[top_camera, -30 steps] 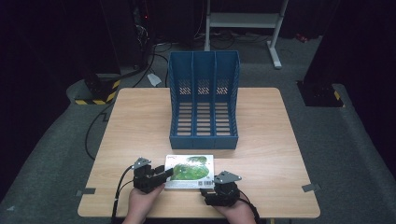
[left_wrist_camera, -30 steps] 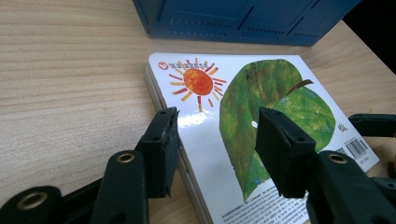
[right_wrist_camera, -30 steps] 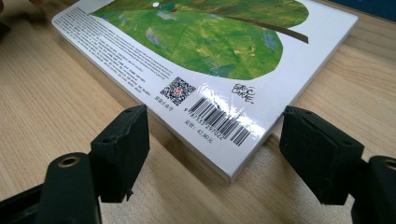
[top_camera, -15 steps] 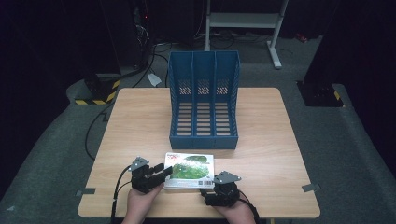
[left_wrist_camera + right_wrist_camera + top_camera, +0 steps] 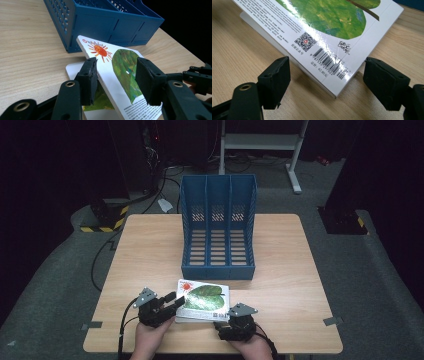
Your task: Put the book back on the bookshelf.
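both hands are resting low at the bench edge, left gripper (image 5: 172,301) jaws closing astride the top book (image 5: 117,75), right gripper (image 5: 325,85) jaws spread, blue file rack (image 5: 218,227) standing empty.

Light falls from overhead onto the table (image 5: 280,250); the room around it is v. dark, the floor just murky grey. High view is soft, low on detail, esp. near the bottom edge. Both gripper views are brighter and sharper. Strong white glare runs across the glossy book cover (image 5: 329,37) in the right gripper view (barcode partly washed out). The nearest jaws are slightly out of focus. Soft shadow under the book's edge, and the far corner of the left gripper view goes black.
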`<state>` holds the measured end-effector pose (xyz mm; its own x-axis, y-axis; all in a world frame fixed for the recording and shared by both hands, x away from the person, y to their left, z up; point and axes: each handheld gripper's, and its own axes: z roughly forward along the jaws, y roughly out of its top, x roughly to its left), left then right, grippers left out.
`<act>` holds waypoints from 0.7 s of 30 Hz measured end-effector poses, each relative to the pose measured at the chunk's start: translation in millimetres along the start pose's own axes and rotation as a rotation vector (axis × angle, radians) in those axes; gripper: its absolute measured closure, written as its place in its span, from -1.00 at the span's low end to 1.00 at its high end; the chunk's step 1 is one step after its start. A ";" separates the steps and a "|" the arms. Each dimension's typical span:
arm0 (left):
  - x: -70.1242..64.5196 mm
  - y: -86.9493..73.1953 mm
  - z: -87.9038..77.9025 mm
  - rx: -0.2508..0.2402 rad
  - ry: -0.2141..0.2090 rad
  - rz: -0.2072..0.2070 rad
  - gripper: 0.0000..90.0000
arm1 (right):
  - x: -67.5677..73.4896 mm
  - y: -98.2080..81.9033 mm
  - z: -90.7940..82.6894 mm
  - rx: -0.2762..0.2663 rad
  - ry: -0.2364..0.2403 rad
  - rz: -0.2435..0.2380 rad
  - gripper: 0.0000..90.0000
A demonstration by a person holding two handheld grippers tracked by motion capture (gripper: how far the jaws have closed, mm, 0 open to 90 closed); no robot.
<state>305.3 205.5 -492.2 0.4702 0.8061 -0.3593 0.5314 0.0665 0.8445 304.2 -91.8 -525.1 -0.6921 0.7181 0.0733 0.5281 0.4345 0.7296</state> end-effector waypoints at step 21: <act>-1.2 1.2 -0.4 -0.010 -0.029 -0.007 0.11 | -0.3 0.1 -0.5 -0.004 -0.023 0.031 -0.46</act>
<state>305.1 204.9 -490.7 0.4865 0.7884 -0.3764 0.5281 0.0779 0.8456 304.2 -92.3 -524.7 -0.6639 0.7435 0.0806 0.5472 0.4095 0.7300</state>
